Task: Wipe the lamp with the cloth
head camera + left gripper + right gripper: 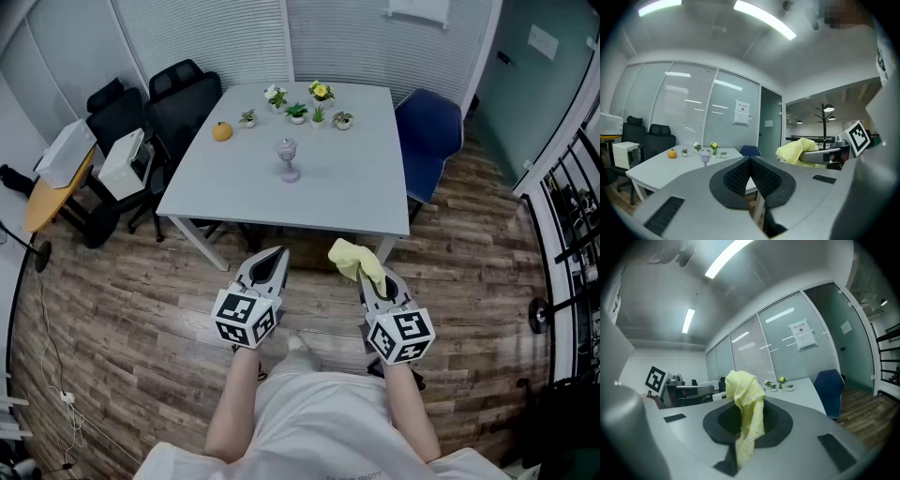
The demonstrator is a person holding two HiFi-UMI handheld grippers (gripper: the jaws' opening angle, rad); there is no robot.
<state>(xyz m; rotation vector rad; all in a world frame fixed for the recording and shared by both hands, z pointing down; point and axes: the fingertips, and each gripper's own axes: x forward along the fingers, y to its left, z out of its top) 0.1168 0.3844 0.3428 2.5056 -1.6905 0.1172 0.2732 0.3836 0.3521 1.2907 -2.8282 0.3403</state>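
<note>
Yellow cloth [354, 259] clamped in right gripper [369, 277], left gripper [276, 255] closed and empty, lamp [288, 159] on white table [356, 183]

Yellow cloth [746, 401] in hand-held gripper [749, 420]

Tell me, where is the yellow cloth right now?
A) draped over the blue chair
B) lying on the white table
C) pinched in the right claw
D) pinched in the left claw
C: the yellow cloth hangs clamped between the jaws of the right claw, held over the floor short of the table, while the left claw is shut with nothing in it.
</note>
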